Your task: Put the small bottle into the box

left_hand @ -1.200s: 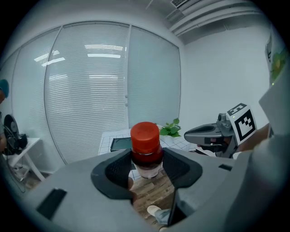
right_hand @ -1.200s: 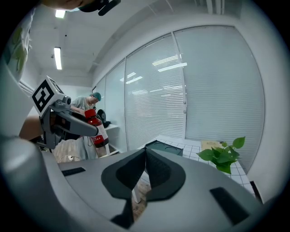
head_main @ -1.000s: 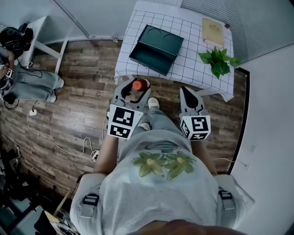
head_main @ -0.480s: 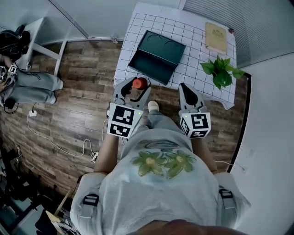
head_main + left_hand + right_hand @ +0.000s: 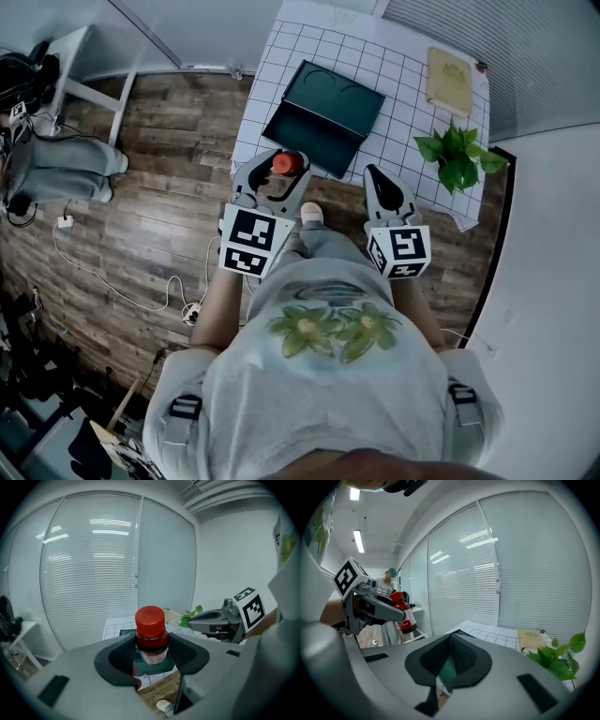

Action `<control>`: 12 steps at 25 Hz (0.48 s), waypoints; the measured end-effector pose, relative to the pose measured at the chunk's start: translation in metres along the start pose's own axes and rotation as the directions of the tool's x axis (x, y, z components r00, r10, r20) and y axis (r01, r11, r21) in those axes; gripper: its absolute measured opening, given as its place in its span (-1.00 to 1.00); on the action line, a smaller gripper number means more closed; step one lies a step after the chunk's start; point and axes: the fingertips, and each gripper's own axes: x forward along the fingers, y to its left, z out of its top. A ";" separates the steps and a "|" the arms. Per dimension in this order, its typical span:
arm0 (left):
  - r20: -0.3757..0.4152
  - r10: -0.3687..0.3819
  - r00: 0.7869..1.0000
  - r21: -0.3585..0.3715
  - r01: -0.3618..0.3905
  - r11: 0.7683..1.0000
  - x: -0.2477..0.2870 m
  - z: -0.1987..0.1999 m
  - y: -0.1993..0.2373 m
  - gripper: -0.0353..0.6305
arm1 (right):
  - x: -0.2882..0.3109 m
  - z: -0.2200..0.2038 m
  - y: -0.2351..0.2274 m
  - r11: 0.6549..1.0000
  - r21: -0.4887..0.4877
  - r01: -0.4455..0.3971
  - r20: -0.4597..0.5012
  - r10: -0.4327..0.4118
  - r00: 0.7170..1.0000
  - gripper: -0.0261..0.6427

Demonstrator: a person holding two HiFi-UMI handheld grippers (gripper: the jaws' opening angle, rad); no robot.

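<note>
My left gripper (image 5: pixel 274 176) is shut on a small bottle (image 5: pixel 285 164) with a red cap; it stands upright between the jaws, close to the table's near edge. In the left gripper view the small bottle (image 5: pixel 151 637) fills the gap between the dark pads. The box (image 5: pixel 323 105), dark green with its lid open, lies on the white gridded table (image 5: pixel 403 122), just beyond the bottle. My right gripper (image 5: pixel 380 182) is shut and holds nothing, its jaws meeting at the tip (image 5: pixel 450 637). From the right gripper view the bottle (image 5: pixel 403 612) shows at the left.
A potted green plant (image 5: pixel 457 155) and a tan board (image 5: pixel 447 80) sit on the table's right side. Wooden floor lies to the left, with cables (image 5: pixel 112 281) and a seated person (image 5: pixel 47 169) at the far left. A white wall borders the right.
Both grippers have drifted slightly forward toward the table. The left gripper still carries the bottle, which is now nearer the box's near edge.
</note>
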 end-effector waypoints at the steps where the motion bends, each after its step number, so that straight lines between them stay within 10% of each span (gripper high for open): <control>1: -0.002 0.001 1.000 -0.002 -0.001 1.000 0.002 0.000 0.001 -0.23 | 0.002 0.001 -0.001 1.000 -0.002 -0.004 0.000 0.004 1.000 -0.90; 12: -0.016 0.012 1.000 -0.019 -0.013 1.000 0.030 0.007 0.010 -0.23 | 0.030 0.009 -0.018 0.999 -0.014 -0.050 0.005 0.050 0.999 -0.90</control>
